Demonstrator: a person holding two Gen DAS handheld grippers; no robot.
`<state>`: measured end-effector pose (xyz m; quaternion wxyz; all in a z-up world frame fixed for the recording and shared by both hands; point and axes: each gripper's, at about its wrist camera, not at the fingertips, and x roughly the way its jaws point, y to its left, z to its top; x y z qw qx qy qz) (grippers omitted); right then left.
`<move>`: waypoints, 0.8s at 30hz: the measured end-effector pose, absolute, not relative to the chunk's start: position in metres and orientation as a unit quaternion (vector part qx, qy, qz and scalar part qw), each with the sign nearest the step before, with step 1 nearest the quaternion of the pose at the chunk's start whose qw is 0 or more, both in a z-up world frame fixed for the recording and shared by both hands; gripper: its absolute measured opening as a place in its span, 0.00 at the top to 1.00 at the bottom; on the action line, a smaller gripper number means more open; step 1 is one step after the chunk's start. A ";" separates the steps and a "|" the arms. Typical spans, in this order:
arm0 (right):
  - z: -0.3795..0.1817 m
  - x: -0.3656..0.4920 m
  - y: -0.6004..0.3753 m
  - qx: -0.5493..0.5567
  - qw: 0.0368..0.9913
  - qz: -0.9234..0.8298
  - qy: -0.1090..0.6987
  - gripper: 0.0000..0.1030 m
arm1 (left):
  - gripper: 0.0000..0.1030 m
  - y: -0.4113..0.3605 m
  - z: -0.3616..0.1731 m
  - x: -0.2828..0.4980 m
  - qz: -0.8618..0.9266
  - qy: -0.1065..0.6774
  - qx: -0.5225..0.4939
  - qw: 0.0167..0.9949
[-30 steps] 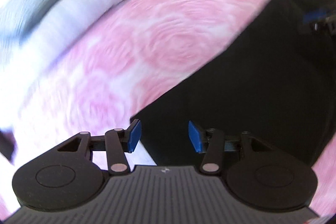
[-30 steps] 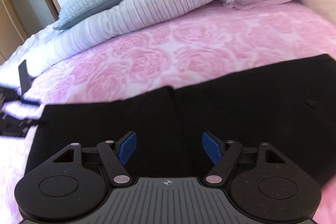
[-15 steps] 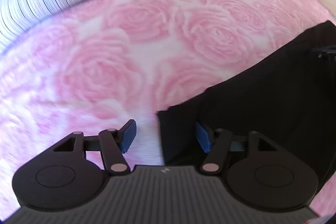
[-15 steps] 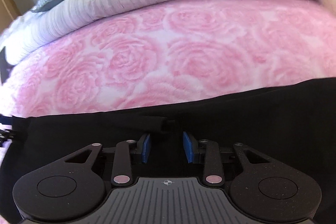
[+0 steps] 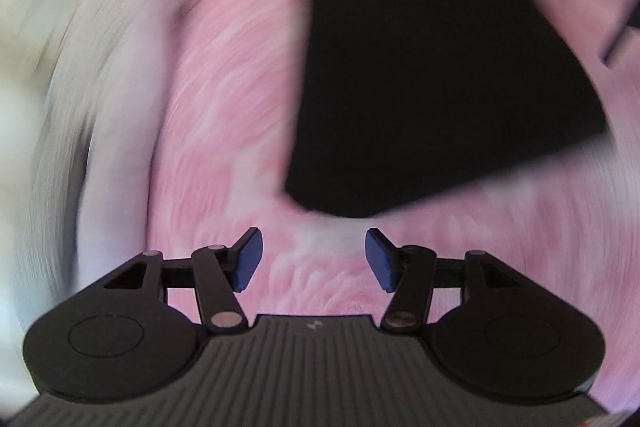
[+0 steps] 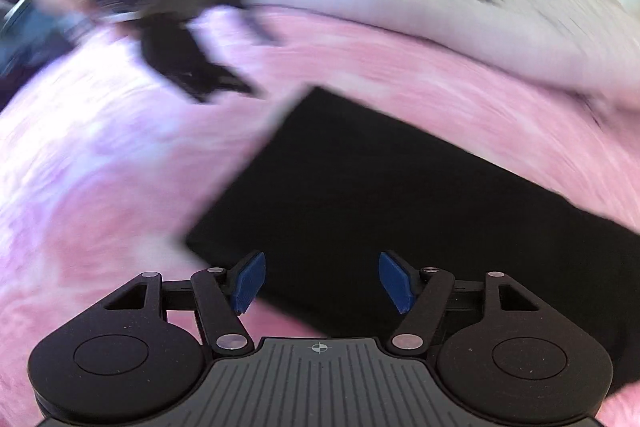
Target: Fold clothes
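On the left, the left tool (image 5: 314,259) is now seen spread wide and empty above the pink bedspread (image 5: 224,131); half a second ago one blue pad sat at the corner of the black garment (image 5: 432,67), which now lies flat ahead, clear of the pads. On the right, the right tool (image 6: 320,281), nearly pinched on the cloth a moment ago, is likewise parted with nothing held, hovering over the garment's near edge. A fold is judged just released; both views are blurred by motion.

One black garment (image 6: 400,195), two tools (image 5: 314,259) (image 6: 320,283)
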<state>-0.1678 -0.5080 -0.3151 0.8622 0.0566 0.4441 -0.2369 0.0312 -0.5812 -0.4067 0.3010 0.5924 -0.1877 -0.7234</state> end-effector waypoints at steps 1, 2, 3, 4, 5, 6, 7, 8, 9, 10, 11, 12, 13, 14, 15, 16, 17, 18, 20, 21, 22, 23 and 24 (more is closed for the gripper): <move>-0.322 -0.154 -0.495 0.040 0.859 -0.244 0.448 0.35 | 0.49 -0.574 -0.414 0.033 -0.723 -0.219 0.594 0.277; -0.329 -0.141 -0.483 0.021 0.855 -0.254 0.451 0.35 | 0.48 -0.568 -0.421 0.035 -0.722 -0.249 0.594 0.252; -0.336 -0.127 -0.472 0.003 0.851 -0.263 0.455 0.35 | 0.47 -0.561 -0.428 0.037 -0.720 -0.279 0.593 0.227; -0.344 -0.115 -0.465 -0.013 0.844 -0.276 0.460 0.35 | 0.46 -0.555 -0.435 0.039 -0.717 -0.308 0.592 0.203; -0.351 -0.103 -0.459 -0.028 0.836 -0.288 0.466 0.35 | 0.45 -0.554 -0.440 0.041 -0.718 -0.322 0.584 0.196; -0.359 -0.091 -0.453 -0.044 0.827 -0.301 0.472 0.35 | 0.43 -0.553 -0.444 0.043 -0.720 -0.337 0.577 0.189; -0.370 -0.080 -0.449 -0.066 0.813 -0.310 0.488 0.35 | 0.43 -0.552 -0.448 0.045 -0.721 -0.351 0.569 0.182; -0.379 -0.072 -0.445 -0.090 0.800 -0.317 0.501 0.35 | 0.42 -0.553 -0.453 0.048 -0.722 -0.367 0.562 0.171; -0.384 -0.069 -0.442 -0.111 0.791 -0.324 0.507 0.36 | 0.40 -0.554 -0.457 0.050 -0.722 -0.383 0.554 0.159; -0.387 -0.067 -0.440 -0.132 0.781 -0.332 0.512 0.36 | 0.39 -0.557 -0.460 0.052 -0.721 -0.400 0.546 0.151; -0.390 -0.065 -0.437 -0.152 0.771 -0.339 0.517 0.36 | 0.37 -0.560 -0.463 0.054 -0.719 -0.417 0.538 0.142; -0.391 -0.070 -0.438 -0.161 0.762 -0.348 0.522 0.36 | 0.36 -0.563 -0.466 0.056 -0.717 -0.434 0.529 0.134; -0.391 -0.076 -0.441 -0.155 0.757 -0.357 0.525 0.40 | 0.36 -0.568 -0.468 0.058 -0.711 -0.448 0.526 0.129; -0.391 -0.079 -0.442 -0.154 0.757 -0.355 0.526 0.46 | 0.39 -0.572 -0.472 0.058 -0.702 -0.464 0.525 0.126; -0.392 -0.083 -0.442 -0.156 0.759 -0.352 0.526 0.49 | 0.51 -0.577 -0.475 0.057 -0.693 -0.473 0.531 0.120; -0.393 -0.086 -0.442 -0.159 0.760 -0.348 0.526 0.53 | 0.60 -0.582 -0.479 0.056 -0.683 -0.481 0.538 0.115; -0.394 -0.089 -0.443 -0.161 0.761 -0.344 0.526 0.55 | 0.71 -0.588 -0.483 0.054 -0.672 -0.484 0.549 0.115; -0.396 -0.090 -0.443 -0.168 0.762 -0.337 0.527 0.55 | 0.72 -0.591 -0.485 0.052 -0.667 -0.485 0.554 0.112; -0.399 -0.089 -0.443 -0.191 0.759 -0.325 0.531 0.55 | 0.76 -0.595 -0.485 0.050 -0.668 -0.478 0.559 0.111; -0.401 -0.088 -0.444 -0.201 0.757 -0.320 0.533 0.55 | 0.79 -0.596 -0.484 0.049 -0.671 -0.470 0.562 0.113; -0.404 -0.087 -0.444 -0.211 0.754 -0.315 0.536 0.55 | 0.80 -0.597 -0.482 0.047 -0.674 -0.462 0.564 0.116; -0.406 -0.087 -0.445 -0.221 0.752 -0.310 0.538 0.55 | 0.83 -0.597 -0.480 0.045 -0.680 -0.450 0.566 0.121; -0.407 -0.088 -0.447 -0.220 0.754 -0.308 0.537 0.55 | 0.85 -0.597 -0.478 0.044 -0.685 -0.438 0.568 0.127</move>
